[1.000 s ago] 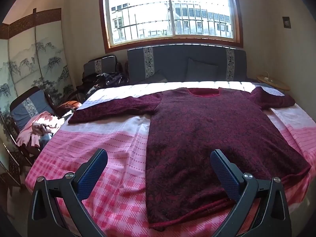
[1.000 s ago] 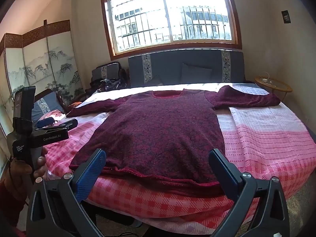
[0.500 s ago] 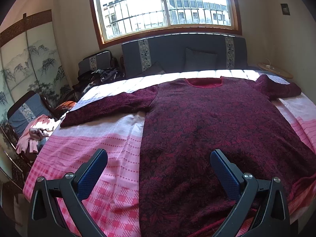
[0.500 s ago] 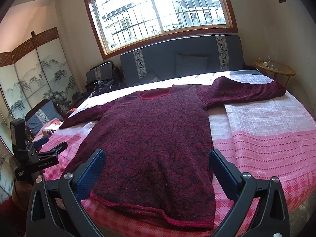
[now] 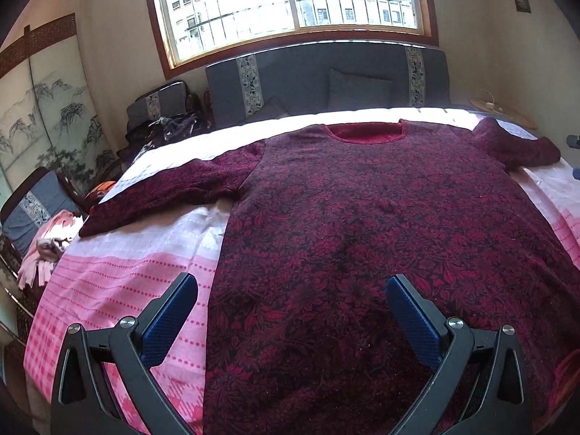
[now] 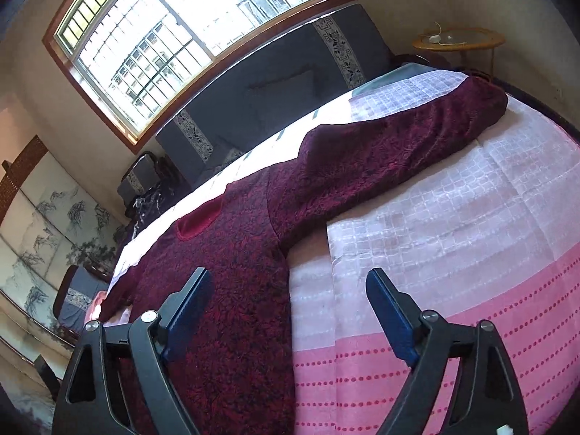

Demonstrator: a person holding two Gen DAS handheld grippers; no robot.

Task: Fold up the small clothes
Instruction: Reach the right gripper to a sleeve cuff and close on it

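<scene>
A maroon sweater (image 5: 362,224) lies flat on the bed (image 5: 137,282), pink cover bare beside it; left hand-held gripper (image 5: 290,317) and right hand-held gripper (image 6: 286,311) hover wide open, empty.

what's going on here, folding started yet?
Not yet. A dark red patterned sweater lies flat on the pink bedspread, both sleeves spread out, no fold in it. A person holds a gripper in each hand. The left gripper is open above the sweater's lower left edge. The right gripper is open above its right side edge, below the right sleeve. Neither holds any cloth.
</scene>
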